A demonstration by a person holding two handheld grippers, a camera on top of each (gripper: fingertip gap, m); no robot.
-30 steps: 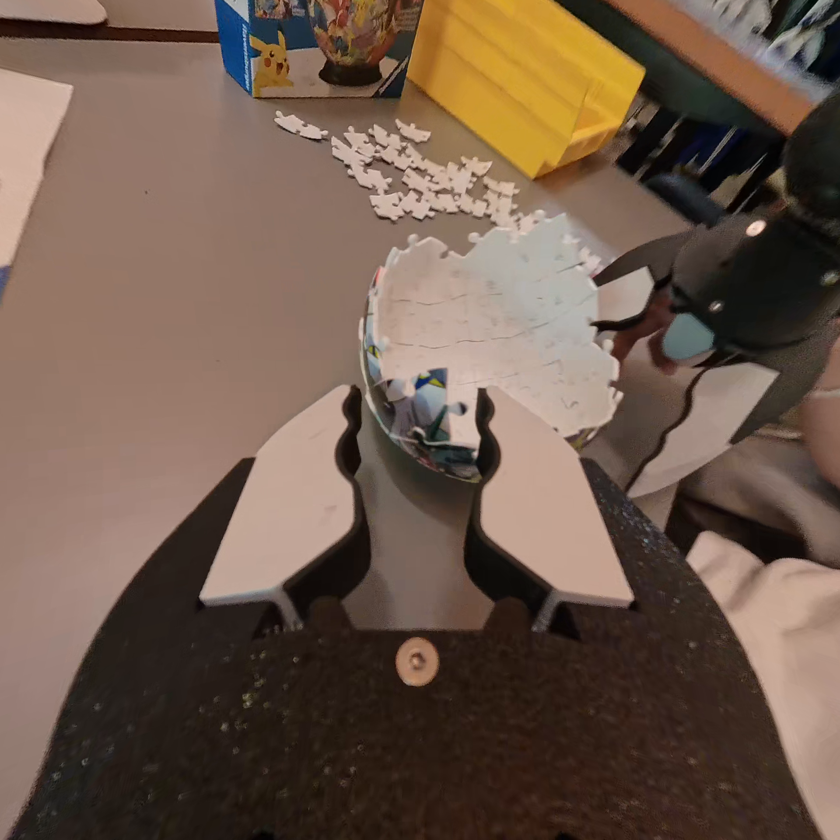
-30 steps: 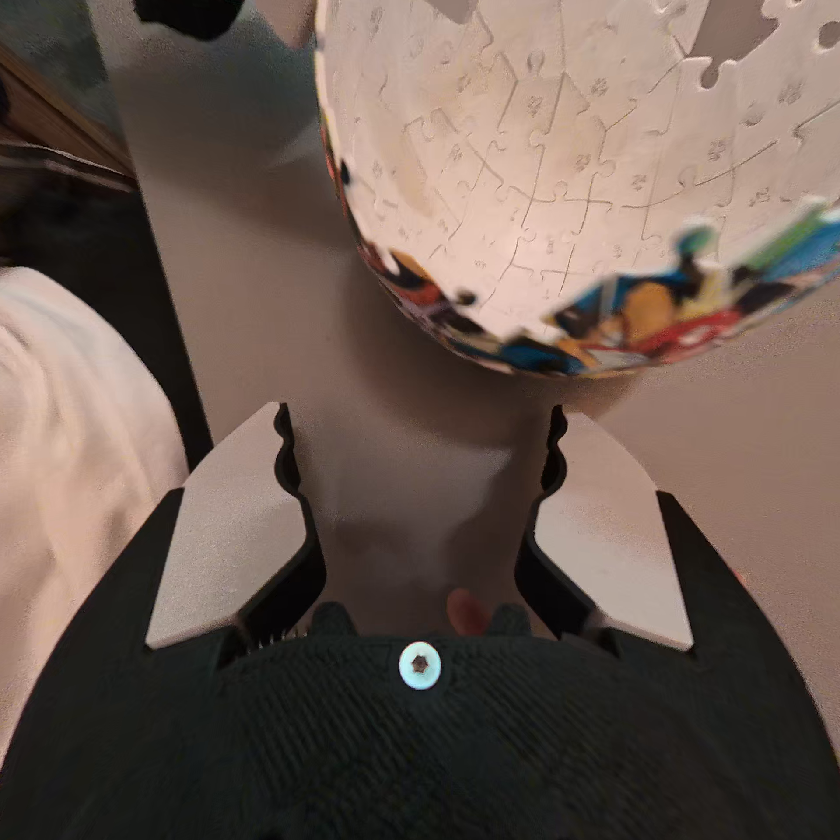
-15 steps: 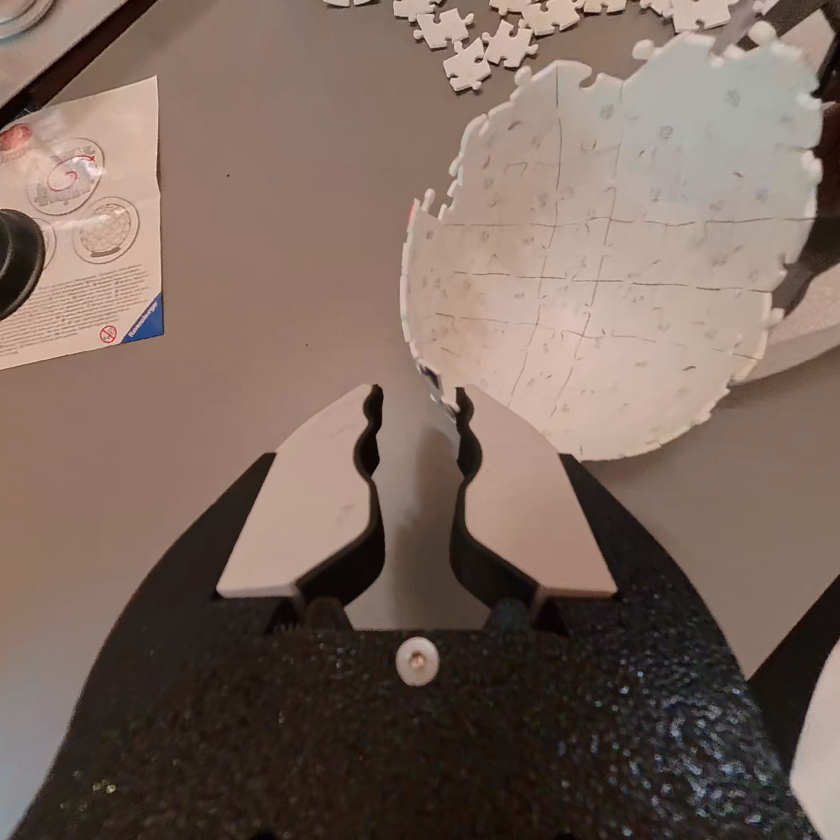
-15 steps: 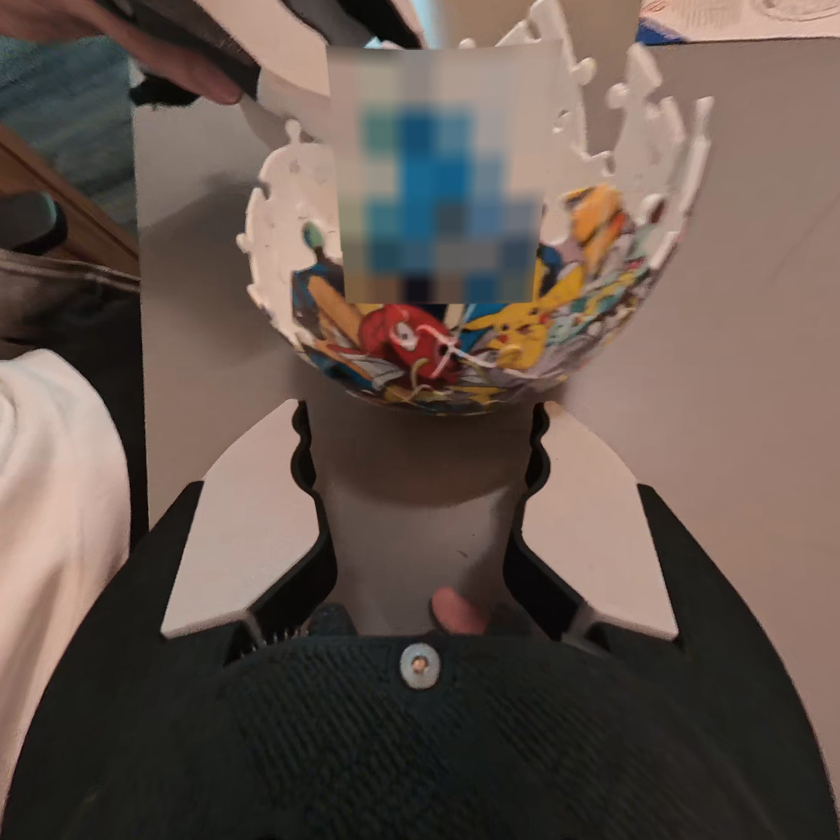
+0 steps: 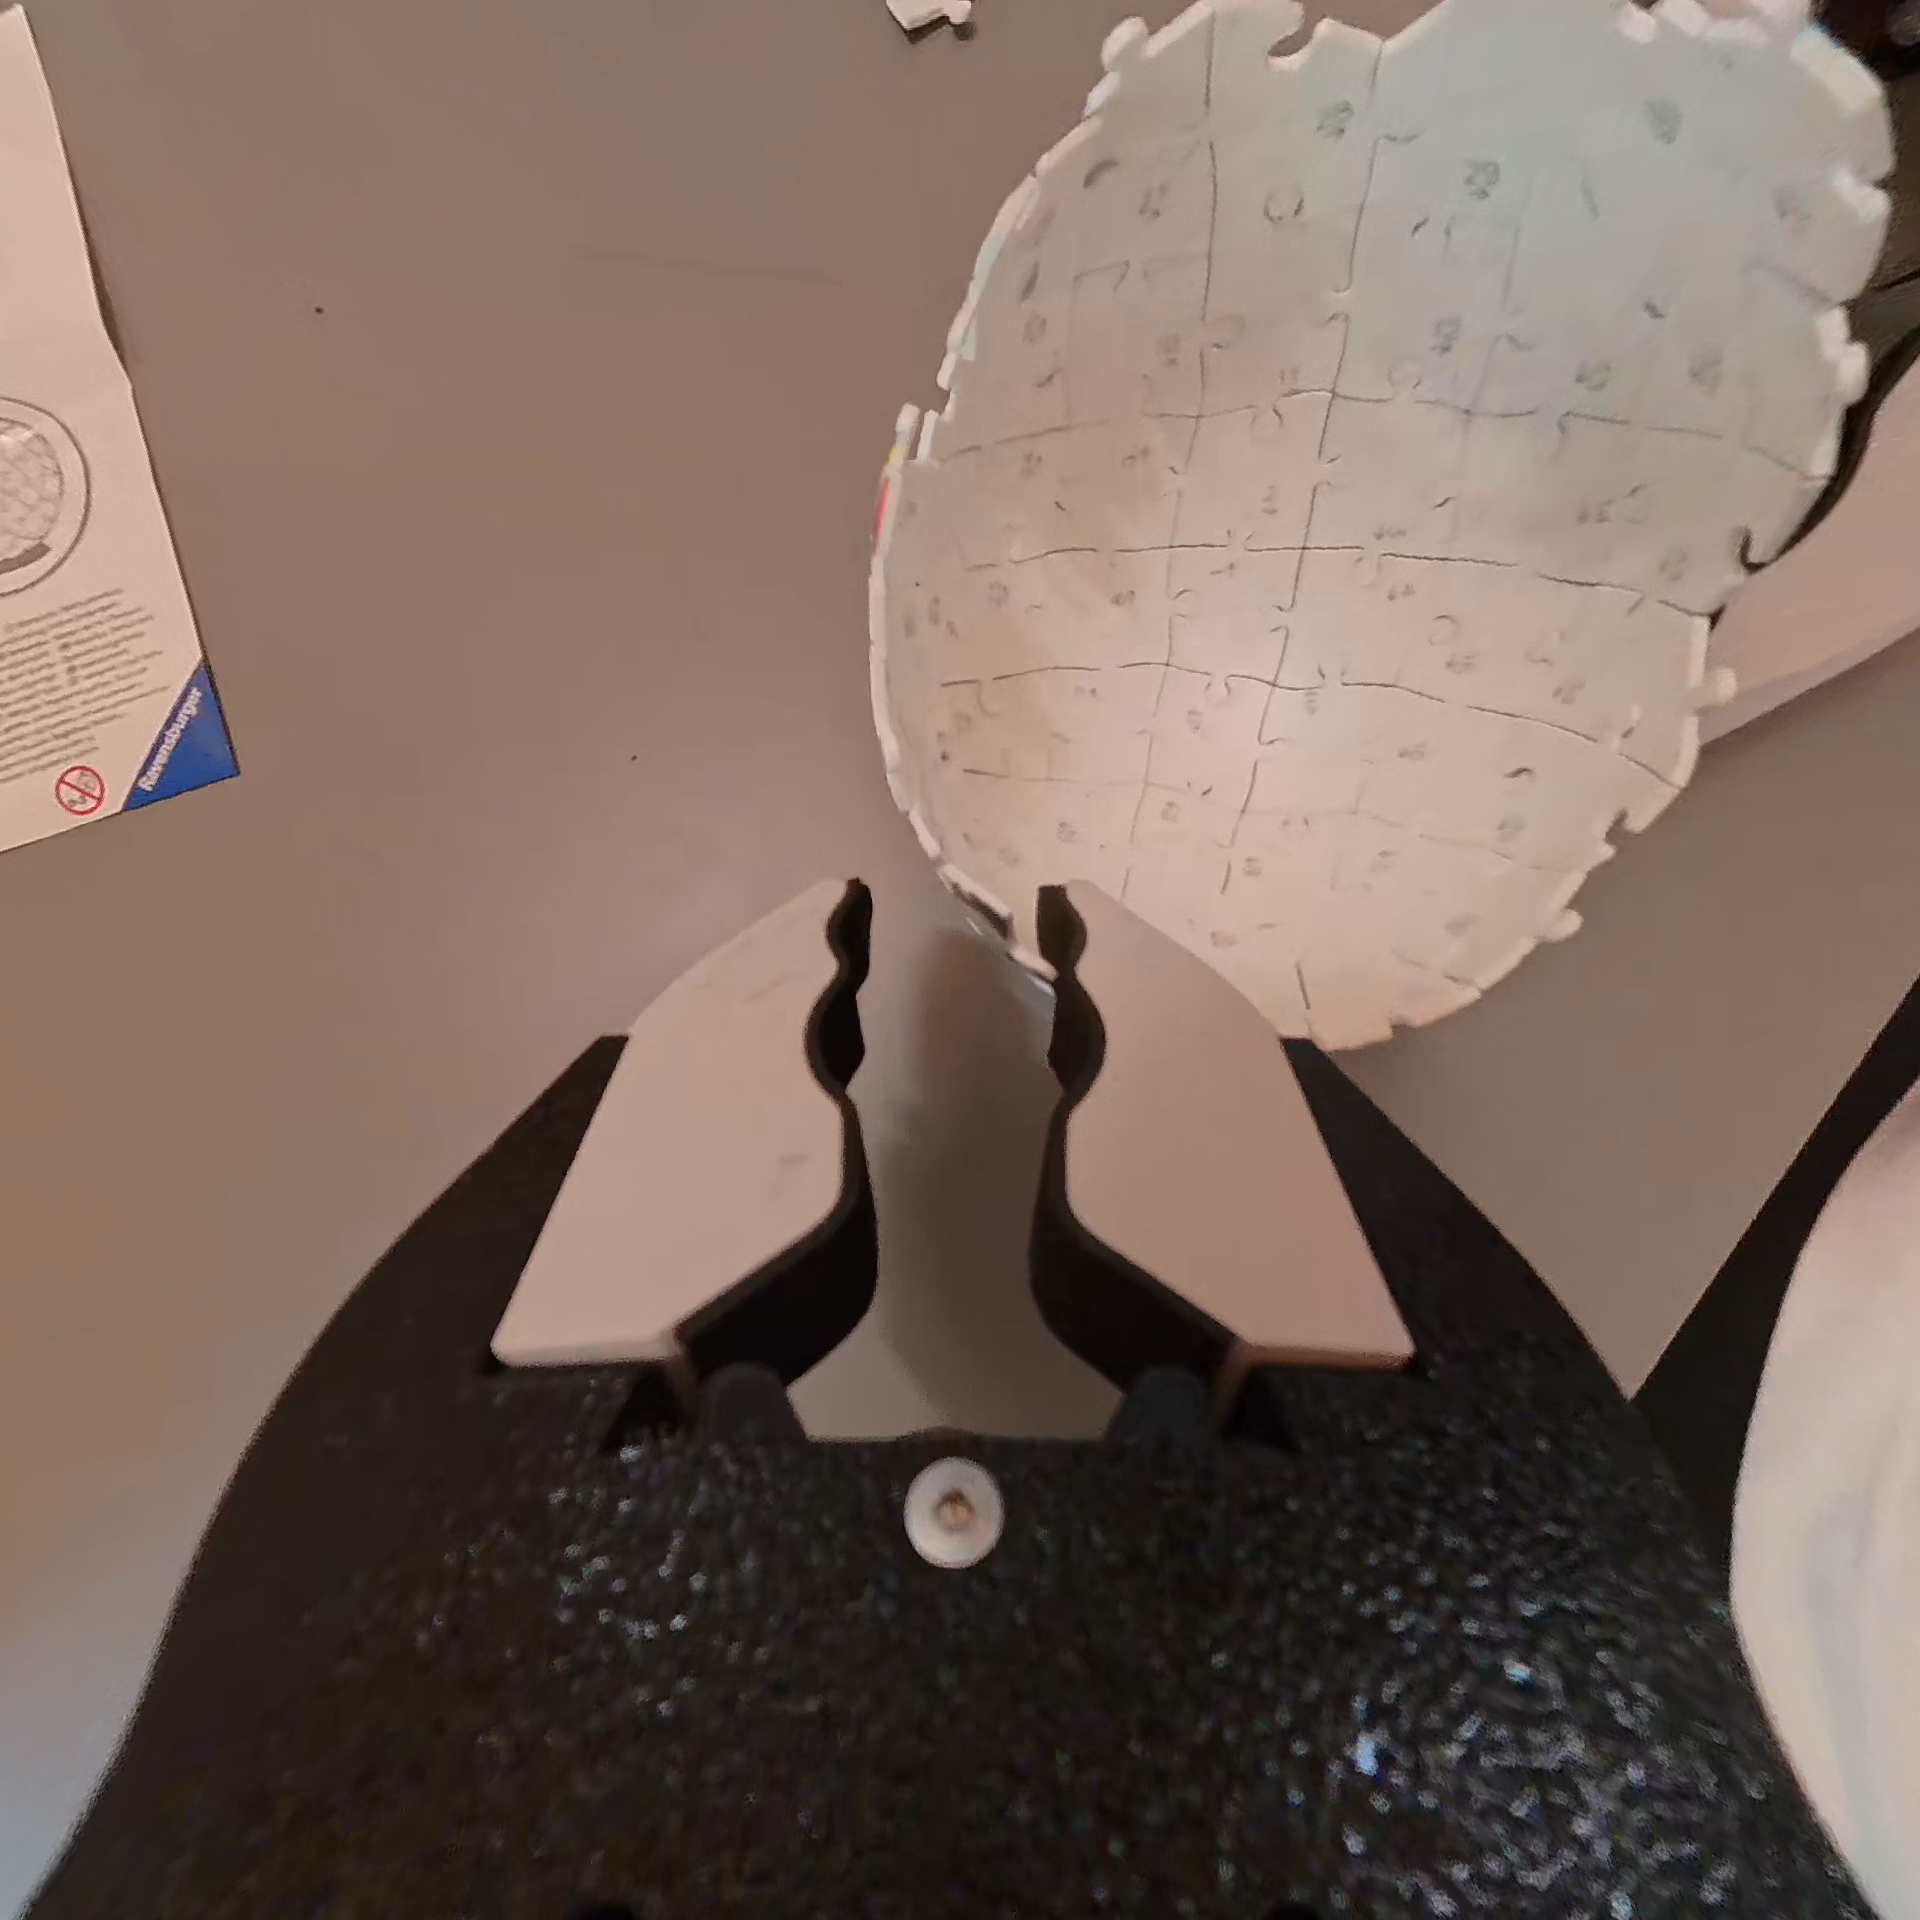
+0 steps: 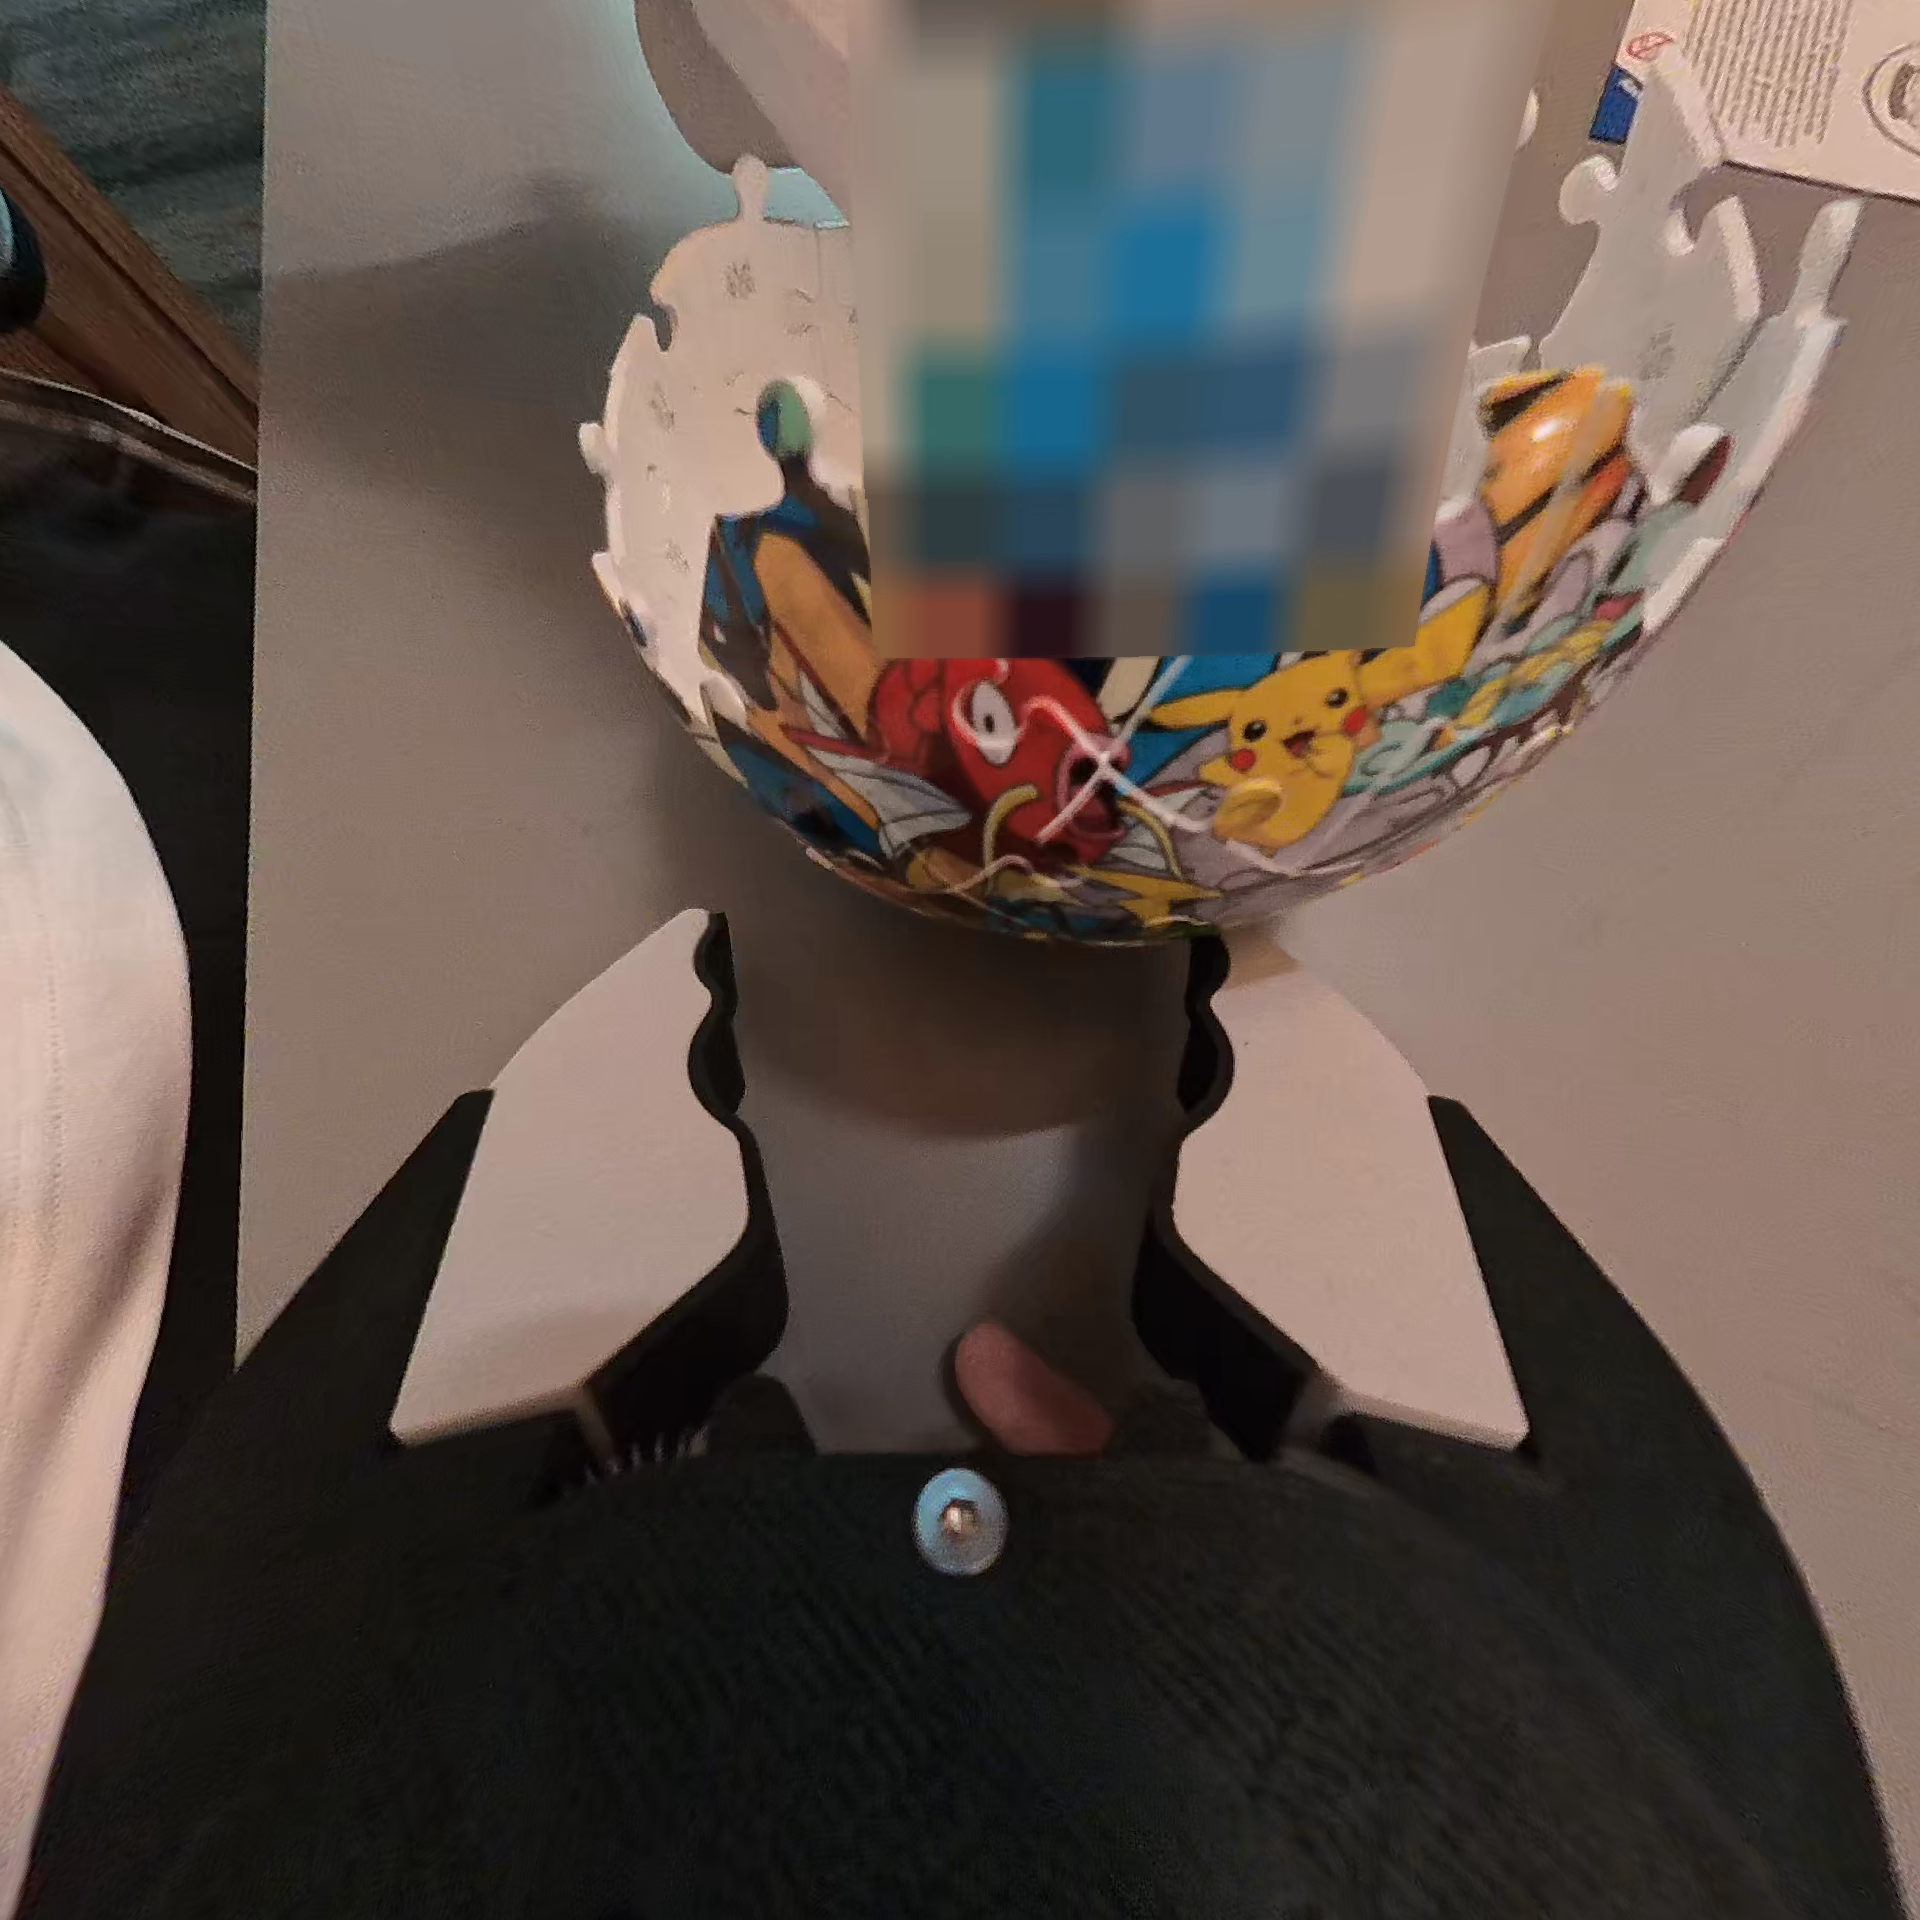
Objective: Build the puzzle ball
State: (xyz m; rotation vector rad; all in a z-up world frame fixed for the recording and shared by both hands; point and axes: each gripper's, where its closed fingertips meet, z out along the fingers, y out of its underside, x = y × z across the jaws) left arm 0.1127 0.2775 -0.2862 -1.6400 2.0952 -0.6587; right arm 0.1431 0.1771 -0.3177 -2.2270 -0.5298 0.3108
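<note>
Left wrist view shows the half-built puzzle ball [image 5: 1351, 582] on the counter [image 5: 468, 416] before our empty, parted left gripper [image 5: 945, 904]; light and fragile, we'd pinch its rim gently.

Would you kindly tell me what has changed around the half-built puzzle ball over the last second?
The left gripper swung from facing the box and loose pieces to looking down into the puzzle ball shell, its jaws narrower, the instruction leaflet now in view. The right gripper drew back, so the shell's printed outside shows. Unchanged: both jaws open, holding nothing, the shell on the table.
</note>
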